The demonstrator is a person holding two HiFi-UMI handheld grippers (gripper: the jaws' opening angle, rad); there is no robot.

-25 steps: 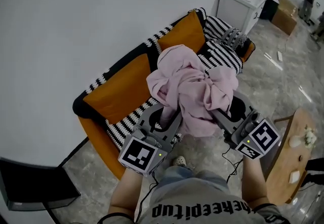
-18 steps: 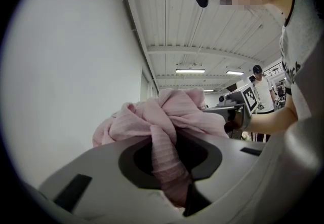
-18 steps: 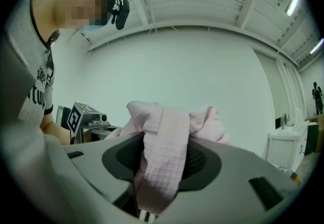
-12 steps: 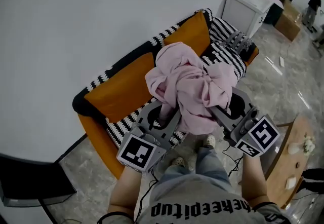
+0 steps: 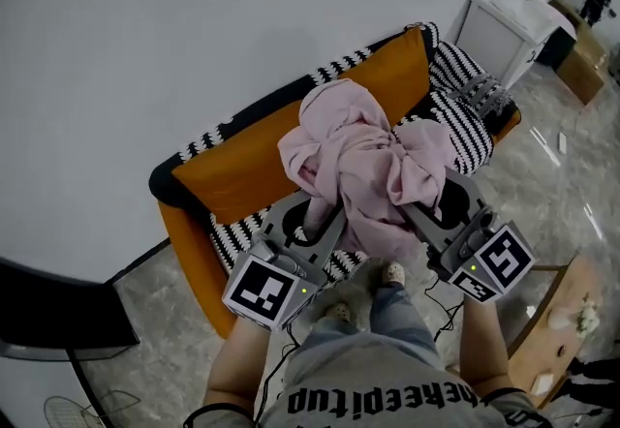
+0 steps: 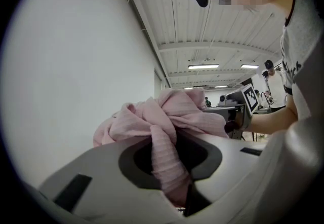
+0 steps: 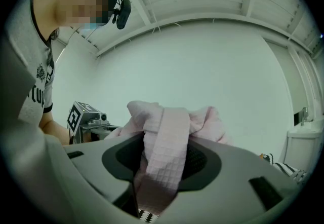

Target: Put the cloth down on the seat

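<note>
A bunched pink cloth (image 5: 366, 163) hangs in the air in front of the sofa, above its black-and-white striped seat (image 5: 235, 234). My left gripper (image 5: 323, 203) is shut on a strand of the cloth (image 6: 163, 154) that runs down between its jaws. The right gripper (image 5: 427, 201) is shut on another fold of the cloth (image 7: 164, 149). Both grippers point level at the orange backrest (image 5: 242, 169). The bundle hides their fingertips in the head view. The cloth does not touch the seat.
A grey object (image 5: 487, 95) lies at the sofa's right end. A white cabinet (image 5: 509, 29) stands beyond it. A wooden table (image 5: 560, 320) is at the lower right, a dark screen (image 5: 58, 310) at the lower left. The person's feet (image 5: 387, 273) are near the sofa's front.
Both grippers have carried the cloth bundle sideways along the sofa front with the same grip. The person has stepped forward, and the cabinet has slid right in the view.
</note>
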